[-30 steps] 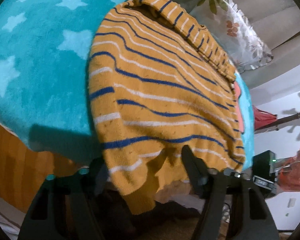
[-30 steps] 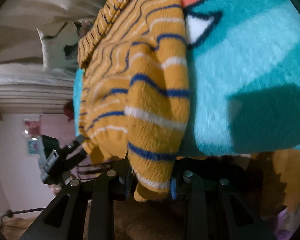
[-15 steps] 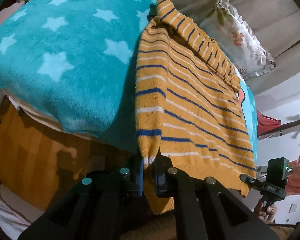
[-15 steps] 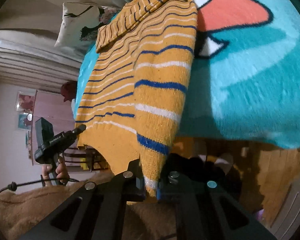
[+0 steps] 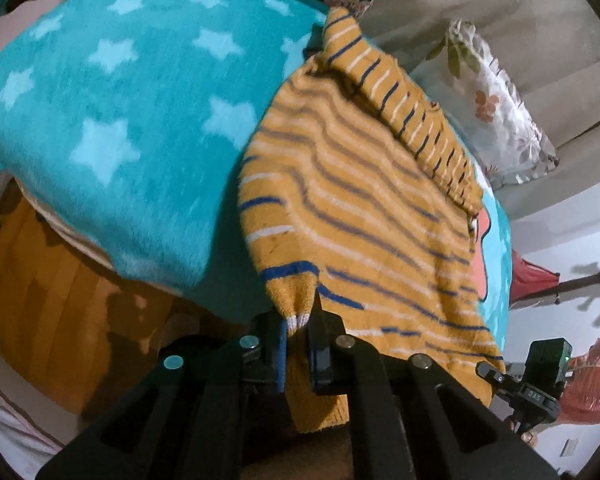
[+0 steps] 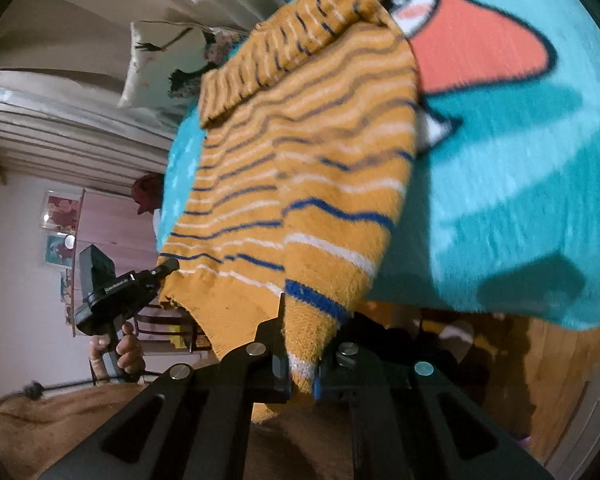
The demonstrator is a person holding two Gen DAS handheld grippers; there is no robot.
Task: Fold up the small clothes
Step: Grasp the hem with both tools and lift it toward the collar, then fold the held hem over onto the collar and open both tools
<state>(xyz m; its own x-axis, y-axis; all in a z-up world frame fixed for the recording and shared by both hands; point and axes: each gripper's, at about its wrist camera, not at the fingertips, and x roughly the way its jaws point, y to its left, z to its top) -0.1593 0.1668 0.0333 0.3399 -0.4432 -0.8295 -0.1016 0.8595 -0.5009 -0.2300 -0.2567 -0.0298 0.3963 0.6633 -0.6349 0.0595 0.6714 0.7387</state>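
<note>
The striped sweater [image 5: 364, 216] lies on the turquoise blanket [image 5: 132, 120] that covers the bed, its collar at the far end and its bottom hem hanging over the near edge. The left gripper [image 5: 298, 334] has its fingers pressed together on the near left corner of the hem, and the right gripper [image 6: 302, 364] pinches the near right corner the same way, so both bottom corners are held and raised a little off the blanket. The step in hand looks like the lengthwise fold, hem up to collar. To do it well, both corners should probably rise together and level, kept far enough apart that the hem stays taut between them, then travel away toward the collar in one arc so the cloth rolls over itself without dragging. The knit is soft and loose, so a slack middle would likely sag into a wrinkle. Only once the hem lies square on the shoulders should the fingers let go.
</note>
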